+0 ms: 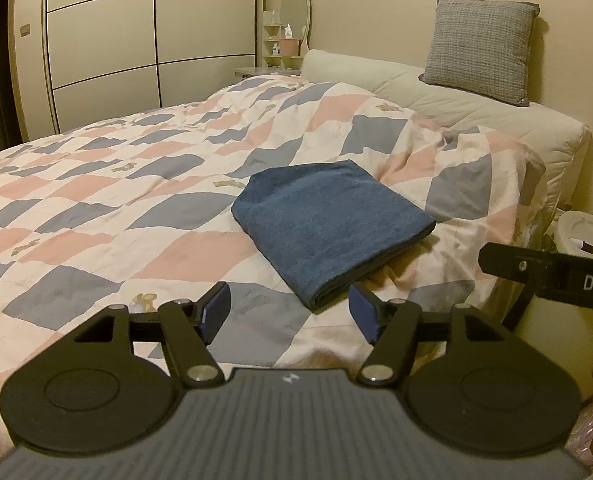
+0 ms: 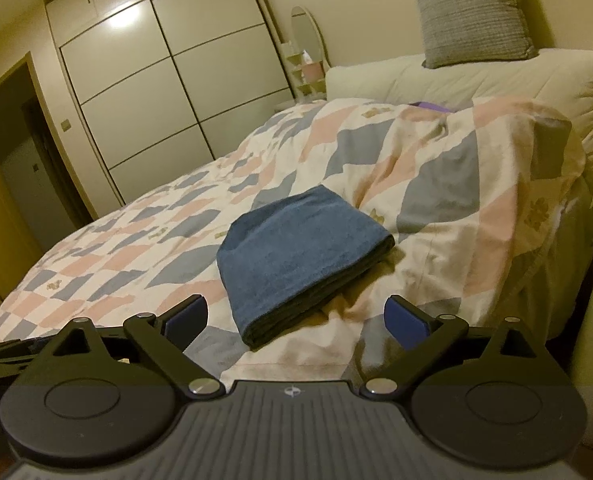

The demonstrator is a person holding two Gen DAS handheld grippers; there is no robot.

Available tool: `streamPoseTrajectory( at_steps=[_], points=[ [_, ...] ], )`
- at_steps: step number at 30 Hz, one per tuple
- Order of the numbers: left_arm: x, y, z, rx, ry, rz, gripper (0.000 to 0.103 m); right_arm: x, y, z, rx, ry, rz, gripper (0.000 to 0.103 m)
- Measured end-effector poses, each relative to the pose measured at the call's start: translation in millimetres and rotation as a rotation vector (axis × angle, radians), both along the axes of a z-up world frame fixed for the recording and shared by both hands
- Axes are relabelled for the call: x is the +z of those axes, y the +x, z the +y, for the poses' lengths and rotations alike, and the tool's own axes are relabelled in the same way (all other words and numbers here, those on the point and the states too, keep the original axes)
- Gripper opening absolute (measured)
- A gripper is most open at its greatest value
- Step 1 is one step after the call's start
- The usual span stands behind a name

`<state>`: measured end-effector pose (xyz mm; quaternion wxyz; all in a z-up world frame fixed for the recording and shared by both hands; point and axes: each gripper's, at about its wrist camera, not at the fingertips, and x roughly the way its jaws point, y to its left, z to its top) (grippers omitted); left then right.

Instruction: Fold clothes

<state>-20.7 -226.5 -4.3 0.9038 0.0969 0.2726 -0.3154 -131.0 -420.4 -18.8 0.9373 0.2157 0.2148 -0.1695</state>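
A home bedroom: ahead of the jaws a bed (image 1: 96, 184) with patchwork quilt, a cushion (image 1: 482, 50) on its headboard, wardrobe (image 1: 152, 36) and mirror (image 1: 295, 8) beyond.

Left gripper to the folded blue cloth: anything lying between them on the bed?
Nothing but patchwork quilt. In the left wrist view, the open left gripper sits just short of the folded blue cloth, not touching it.

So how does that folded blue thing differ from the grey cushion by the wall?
The folded blue cloth lies flat on the patchwork quilt; the grey cushion stands upright against the wall, on the headboard. The cloth is plain, stacked in layers; the cushion is plump and checked. Both are soft fabric.
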Motion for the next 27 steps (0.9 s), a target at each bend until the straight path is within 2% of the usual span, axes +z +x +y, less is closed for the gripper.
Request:
streamPoseTrajectory(
  at_steps=[10, 18, 21, 27],
  points=[
    [-12.0, 10.7, -6.0, -0.003, 0.036, 0.029, 0.063, -7.5, 9.9, -3.4, -0.014, -0.024, 0.037, 0.1],
    [-30.7, 28.8, -8.4, -0.002, 0.053, 0.082, 0.064, -31.2, 20.0, -16.1, -0.003, 0.047, 0.058, 0.1],
    [-39.0, 42.1, -7.0, 0.002, 0.045, 0.113, 0.064, -50.5, 22.0, -33.6, 0.02, 0.188, 0.006, 0.1],
    [-65.0, 83.9, -11.1, -0.009, 0.047, 0.194, 0.064, -107.5, 25.2, -82.2, -0.012, 0.656, -0.209, 0.099]
  ],
)
